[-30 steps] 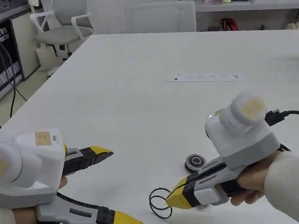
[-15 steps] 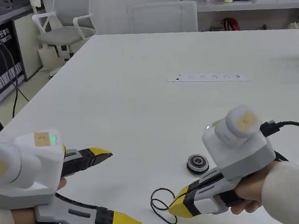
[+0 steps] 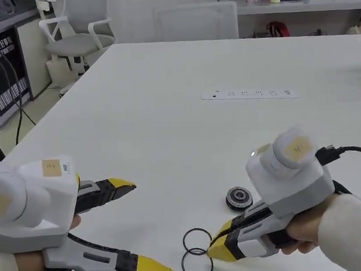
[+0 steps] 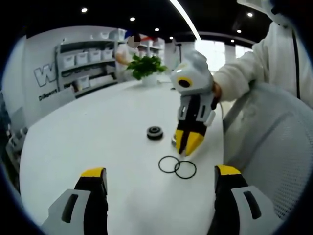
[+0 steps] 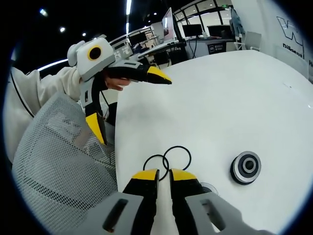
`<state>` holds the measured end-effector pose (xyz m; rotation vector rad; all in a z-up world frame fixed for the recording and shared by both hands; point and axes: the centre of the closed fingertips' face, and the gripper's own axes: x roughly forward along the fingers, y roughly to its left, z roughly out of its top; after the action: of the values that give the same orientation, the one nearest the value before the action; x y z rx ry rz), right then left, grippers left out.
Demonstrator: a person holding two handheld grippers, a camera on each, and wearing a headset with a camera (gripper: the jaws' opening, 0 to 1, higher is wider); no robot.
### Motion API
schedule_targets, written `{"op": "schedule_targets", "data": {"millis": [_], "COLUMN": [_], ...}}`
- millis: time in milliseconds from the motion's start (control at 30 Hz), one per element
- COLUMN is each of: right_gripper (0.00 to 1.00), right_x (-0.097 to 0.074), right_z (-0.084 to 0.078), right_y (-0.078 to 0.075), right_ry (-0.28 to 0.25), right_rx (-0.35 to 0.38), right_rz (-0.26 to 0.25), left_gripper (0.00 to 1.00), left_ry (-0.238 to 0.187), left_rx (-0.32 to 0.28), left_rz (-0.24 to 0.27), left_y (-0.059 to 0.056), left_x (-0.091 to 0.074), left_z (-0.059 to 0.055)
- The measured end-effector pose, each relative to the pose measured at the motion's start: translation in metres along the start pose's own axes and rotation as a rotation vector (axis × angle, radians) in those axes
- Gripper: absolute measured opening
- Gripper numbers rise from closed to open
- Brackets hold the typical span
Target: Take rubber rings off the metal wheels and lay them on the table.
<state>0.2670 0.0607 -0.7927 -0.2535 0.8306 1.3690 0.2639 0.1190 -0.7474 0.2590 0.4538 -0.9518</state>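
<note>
L claw (image 4: 160, 172) at bottom of view, jaws spread wide w/ yellow tips, nothing btwn them but white desk (image 4: 73, 137). Just ahead: 2 black rubber rings (image 4: 177, 166) flat on desk, side by side, edges overlapping. R claw (image 4: 188, 143) points down just behind the rings, yellow tips pressed together, held by a hand (image 4: 215, 91) in a white sleeve. Small metal wheel (image 4: 155, 132) sits near it, to its left, apart from the rings. Mesh chair back (image 4: 274, 147) at right. Bkgd: green plant (image 4: 145, 66), shelves w/ boxes (image 4: 80, 63).
</note>
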Motion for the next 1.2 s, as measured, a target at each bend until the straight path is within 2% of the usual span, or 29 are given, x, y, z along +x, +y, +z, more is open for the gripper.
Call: {"op": "schedule_targets", "data": {"millis": [167,500,733,933,1067,1200], "right_gripper": [0.07,0.09,0.09,0.11,0.11,0.11], "right_x": [-0.014,-0.052,-0.075,-0.090,-0.097,-0.099], "right_z": [0.014,0.051,0.063,0.068,0.068,0.068], "right_y": [-0.011,-0.033,-0.044,-0.054,-0.059,-0.062], "right_ry": [-0.065,-0.233,-0.308,-0.352,-0.381,-0.389], "right_rx": [0.027,0.071,0.090,0.099,0.095,0.091], "right_rz": [-0.032,-0.104,-0.152,-0.190,-0.211,-0.217], "left_gripper": [0.92,0.92,0.92,0.92,0.91,0.90], "left_ry": [0.004,-0.010,-0.003,-0.031,-0.028,-0.052], "left_rx": [0.005,0.005,0.013,0.005,0.036,0.053], "left_rz": [0.001,0.020,0.014,0.015,0.041,0.052], "left_y": [0.002,0.011,0.012,0.014,0.021,0.026], "left_x": [-0.001,-0.005,-0.006,-0.005,-0.002,-0.001], "left_z": [0.001,0.007,0.009,0.021,0.029,0.045]}}
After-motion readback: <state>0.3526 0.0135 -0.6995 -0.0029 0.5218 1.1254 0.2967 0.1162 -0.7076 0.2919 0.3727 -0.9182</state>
